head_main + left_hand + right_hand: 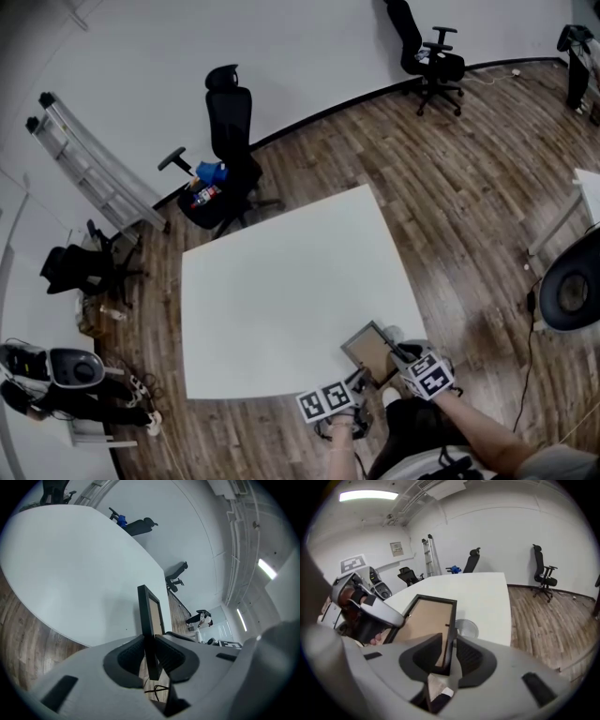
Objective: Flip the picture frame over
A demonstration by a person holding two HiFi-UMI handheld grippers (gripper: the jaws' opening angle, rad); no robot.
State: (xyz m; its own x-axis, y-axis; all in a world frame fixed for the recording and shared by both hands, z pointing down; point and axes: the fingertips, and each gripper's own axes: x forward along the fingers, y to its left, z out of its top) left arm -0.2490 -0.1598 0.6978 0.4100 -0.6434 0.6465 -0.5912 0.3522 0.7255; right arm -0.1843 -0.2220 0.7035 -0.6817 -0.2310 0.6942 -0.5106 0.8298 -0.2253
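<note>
The picture frame [370,349], black-rimmed with its brown back facing up, is tilted over the near right corner of the white table [281,272]. My left gripper [354,380] holds its near edge. In the left gripper view the frame [149,616] stands edge-on and the left gripper [152,641] has both pads pressed on it. My right gripper [397,359] is at the frame's right side. In the right gripper view the frame [424,616] has its right rim between the jaws of the right gripper [449,641], with a thin gap beside one pad.
A black office chair [225,150] with blue things on it stands beyond the table's far corner. A ladder [89,169] leans on the wall at left. Another chair [431,56] is at the back right. A round grey disc [465,629] shows just past the frame.
</note>
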